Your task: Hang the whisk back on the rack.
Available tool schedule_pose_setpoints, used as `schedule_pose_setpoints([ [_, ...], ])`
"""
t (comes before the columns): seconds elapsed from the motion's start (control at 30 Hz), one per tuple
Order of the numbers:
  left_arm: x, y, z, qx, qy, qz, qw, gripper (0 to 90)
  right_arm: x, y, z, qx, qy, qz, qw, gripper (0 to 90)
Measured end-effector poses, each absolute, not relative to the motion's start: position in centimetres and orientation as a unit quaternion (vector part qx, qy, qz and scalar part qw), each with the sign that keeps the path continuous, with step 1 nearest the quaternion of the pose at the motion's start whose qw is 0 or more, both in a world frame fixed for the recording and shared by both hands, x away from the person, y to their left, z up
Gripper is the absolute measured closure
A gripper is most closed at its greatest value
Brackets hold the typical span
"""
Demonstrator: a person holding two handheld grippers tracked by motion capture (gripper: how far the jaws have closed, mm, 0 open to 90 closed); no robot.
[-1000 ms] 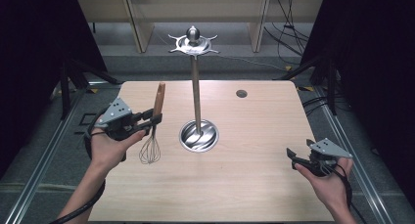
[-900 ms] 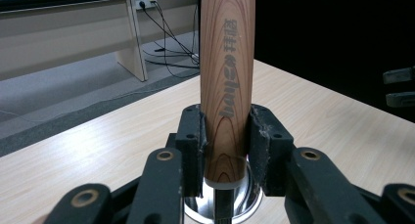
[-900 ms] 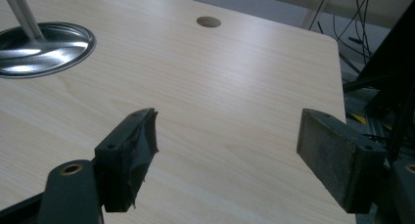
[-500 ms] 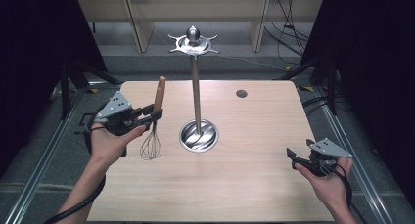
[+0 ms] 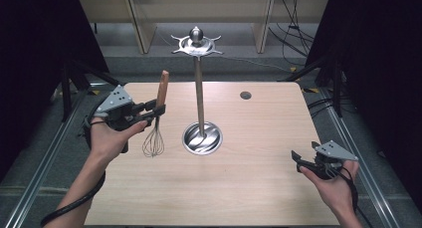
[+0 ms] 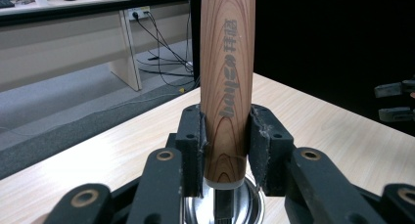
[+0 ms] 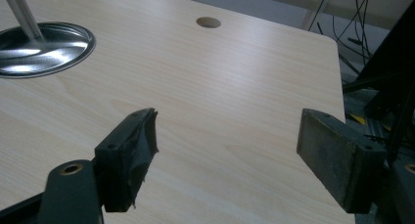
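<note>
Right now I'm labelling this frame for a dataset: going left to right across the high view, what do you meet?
Left gripper with its grey three-cornered plate → wooden-handled wire whisk held upright in it → shiny metal stand with round base → small round hole in the light wooden table → black right gripper, open.

A wooden-handled wire whisk (image 5: 158, 116) hangs upright, wires down, above the table's left side.

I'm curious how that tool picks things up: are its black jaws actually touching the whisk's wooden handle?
Touching. In the left gripper view, both pads of the left gripper press flat against the whisk handle, no gap either side.
</note>
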State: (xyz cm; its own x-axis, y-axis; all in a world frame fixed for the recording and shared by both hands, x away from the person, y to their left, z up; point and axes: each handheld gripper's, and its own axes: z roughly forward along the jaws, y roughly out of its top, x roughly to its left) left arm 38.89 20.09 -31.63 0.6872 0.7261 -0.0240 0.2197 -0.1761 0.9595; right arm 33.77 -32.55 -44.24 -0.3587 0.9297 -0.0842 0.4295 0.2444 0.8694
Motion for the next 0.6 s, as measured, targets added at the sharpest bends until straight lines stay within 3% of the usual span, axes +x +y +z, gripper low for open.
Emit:
schedule_pose_setpoints([
  [0.6, 39.8, 20.2, -30.1, 0.732, 0.302, 0.233, 0.564, 68.1, 33.7, -32.2, -44.3, 0.482, 0.718, 0.396, 0.309, 23.5],
])
